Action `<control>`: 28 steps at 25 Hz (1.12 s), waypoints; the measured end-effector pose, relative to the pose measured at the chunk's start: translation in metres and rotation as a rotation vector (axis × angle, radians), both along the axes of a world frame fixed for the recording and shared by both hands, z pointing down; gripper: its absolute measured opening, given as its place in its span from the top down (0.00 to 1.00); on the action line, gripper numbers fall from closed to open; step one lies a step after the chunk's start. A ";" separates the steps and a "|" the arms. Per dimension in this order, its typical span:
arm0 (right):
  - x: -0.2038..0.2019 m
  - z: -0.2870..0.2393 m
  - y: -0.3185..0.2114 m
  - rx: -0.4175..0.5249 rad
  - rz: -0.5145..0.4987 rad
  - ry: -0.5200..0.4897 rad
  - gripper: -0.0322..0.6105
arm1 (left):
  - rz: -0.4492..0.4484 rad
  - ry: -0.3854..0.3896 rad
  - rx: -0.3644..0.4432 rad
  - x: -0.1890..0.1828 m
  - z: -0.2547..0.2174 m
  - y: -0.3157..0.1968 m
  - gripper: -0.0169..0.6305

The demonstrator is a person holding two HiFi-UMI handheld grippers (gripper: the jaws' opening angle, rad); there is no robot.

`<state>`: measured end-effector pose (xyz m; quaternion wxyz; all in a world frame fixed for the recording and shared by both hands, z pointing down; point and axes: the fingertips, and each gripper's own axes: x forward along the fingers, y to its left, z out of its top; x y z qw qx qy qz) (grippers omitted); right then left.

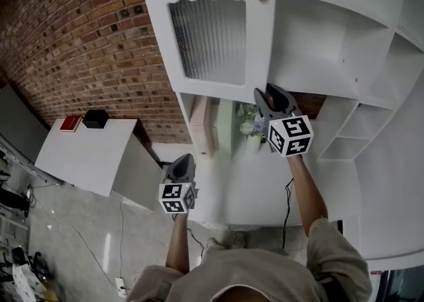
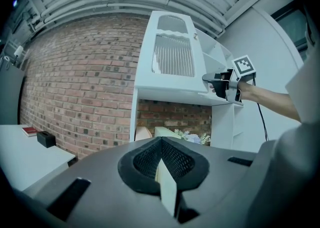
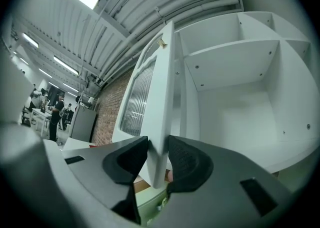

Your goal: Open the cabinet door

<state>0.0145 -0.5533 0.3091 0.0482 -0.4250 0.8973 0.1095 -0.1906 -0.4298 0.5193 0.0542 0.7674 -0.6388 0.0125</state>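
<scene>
At cabinet door (image 1: 209,36) lower edge: right gripper (image 3: 158,148) pinches it, apparently with both pads; door ajar.
Below that door: left gripper (image 2: 162,161) closed, empty.
Risk: shallow thin-edge pinch slipping mid-swing.

The cabinet door (image 1: 209,29) stands left of the shelves (image 1: 331,42).

The person wears a beige short-sleeved shirt (image 1: 334,254). The left tongs (image 1: 185,157) and right tongs (image 1: 270,90) have smooth grey shells that taper toward the tips. Each carries a white cube printed with black square markers, the left cube (image 1: 175,198) and the right cube (image 1: 291,136). The pads (image 2: 175,158) are black with a fine cross-hatched grip. Dark rectangular slots (image 2: 70,199) are cut into the shells. A thin black cable (image 1: 286,211) runs below the right wrist.
</scene>
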 end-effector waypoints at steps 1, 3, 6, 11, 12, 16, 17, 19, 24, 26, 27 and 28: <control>0.000 0.000 0.003 0.000 -0.003 -0.001 0.73 | -0.004 0.001 -0.001 -0.001 0.001 0.003 0.93; -0.002 0.000 0.007 -0.003 -0.004 -0.004 0.73 | -0.008 0.001 0.003 -0.003 0.000 0.007 0.93; -0.003 0.001 0.015 -0.009 0.002 -0.015 0.74 | -0.010 -0.001 0.007 -0.008 -0.001 0.016 0.93; -0.005 -0.001 0.039 -0.008 0.025 -0.022 0.75 | -0.019 0.001 0.012 -0.021 -0.004 0.044 0.93; -0.006 -0.002 0.043 -0.012 0.029 -0.024 0.76 | -0.022 0.001 0.013 -0.025 -0.005 0.050 0.93; -0.008 0.001 0.057 -0.026 0.040 -0.029 0.77 | -0.032 0.003 0.021 -0.033 -0.005 0.072 0.93; -0.009 0.001 0.061 -0.027 0.040 -0.032 0.77 | -0.035 0.003 0.021 -0.035 -0.004 0.077 0.93; -0.013 0.002 0.070 -0.030 0.038 -0.035 0.78 | -0.040 0.003 0.019 -0.039 -0.001 0.088 0.93; -0.022 0.003 0.096 -0.027 0.029 -0.031 0.79 | -0.052 0.001 0.024 -0.045 -0.003 0.113 0.93; -0.025 0.003 0.103 -0.027 0.023 -0.029 0.79 | -0.055 0.000 0.032 -0.046 -0.006 0.121 0.93; -0.027 0.003 0.106 -0.027 0.020 -0.029 0.80 | -0.058 0.000 0.034 -0.047 -0.007 0.125 0.93; -0.029 0.003 0.110 -0.026 0.016 -0.028 0.80 | -0.061 -0.001 0.034 -0.049 -0.008 0.129 0.93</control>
